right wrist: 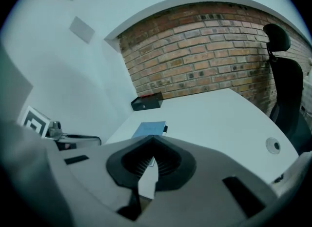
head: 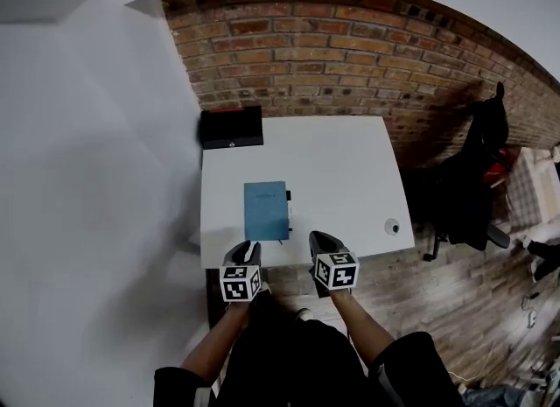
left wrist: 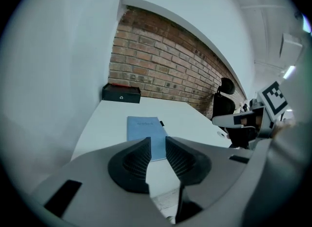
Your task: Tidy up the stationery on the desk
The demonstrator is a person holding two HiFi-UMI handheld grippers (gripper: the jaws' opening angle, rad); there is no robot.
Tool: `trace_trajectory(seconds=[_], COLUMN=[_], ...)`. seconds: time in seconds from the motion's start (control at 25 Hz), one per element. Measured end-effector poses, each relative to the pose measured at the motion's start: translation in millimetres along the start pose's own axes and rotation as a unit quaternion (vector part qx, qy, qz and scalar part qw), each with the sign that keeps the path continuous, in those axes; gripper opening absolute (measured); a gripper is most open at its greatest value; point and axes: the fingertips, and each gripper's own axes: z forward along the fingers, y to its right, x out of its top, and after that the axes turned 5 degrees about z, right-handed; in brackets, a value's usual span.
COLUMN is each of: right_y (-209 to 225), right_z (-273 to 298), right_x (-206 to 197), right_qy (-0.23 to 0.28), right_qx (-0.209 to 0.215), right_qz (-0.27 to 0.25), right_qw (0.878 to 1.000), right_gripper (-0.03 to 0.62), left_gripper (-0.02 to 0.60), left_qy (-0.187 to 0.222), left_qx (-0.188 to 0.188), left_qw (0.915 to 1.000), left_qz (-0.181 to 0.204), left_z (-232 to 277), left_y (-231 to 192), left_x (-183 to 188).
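A blue notebook (head: 266,211) lies flat near the front edge of the white desk (head: 337,160), with a black pen (head: 289,207) against its right side. My left gripper (head: 248,246) hovers at the desk's front edge just before the notebook; in the left gripper view (left wrist: 157,140) its jaws stand apart with nothing between them, and the notebook (left wrist: 145,128) shows through the gap. My right gripper (head: 317,239) is beside it on the right. Its tips (right wrist: 152,138) meet, holding nothing, and point toward the notebook (right wrist: 149,128) and pen (right wrist: 166,129).
A black box (head: 231,126) sits at the desk's far left corner against the brick wall. A small round white thing (head: 392,227) lies near the front right edge. A black office chair (head: 472,178) stands right of the desk. A white wall runs along the left.
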Motion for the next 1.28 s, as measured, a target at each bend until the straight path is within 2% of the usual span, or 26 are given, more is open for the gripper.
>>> trace_trajectory(seconds=[0.24,0.52,0.72,1.28], right_y=[-7,-8,-4,-5], right_z=[-50,-100,-123,-154], right_x=[10,22,16,12], right_qy=[0.031,0.079,0.092,0.101], right_qx=[0.031,0.046,0.045,0.054], right_qz=[-0.031,-0.057,-0.063,-0.086], right_qw=[0.999,0.994,0.993,0.99], right_gripper=[0.021,0.021,0.021,0.021], left_gripper=[0.068,0.038,0.034,0.034], left_qy=[0.026,0.079,0.102,0.115], left_qx=[0.01,0.011,0.011,0.019], left_qw=[0.9991,0.9934,0.9909,0.9876], left_qz=[0.031,0.082,0.086,0.104], left_z=[-32,-69,-86,-104], left_y=[31,71,88,107], left_x=[5,23,26,34])
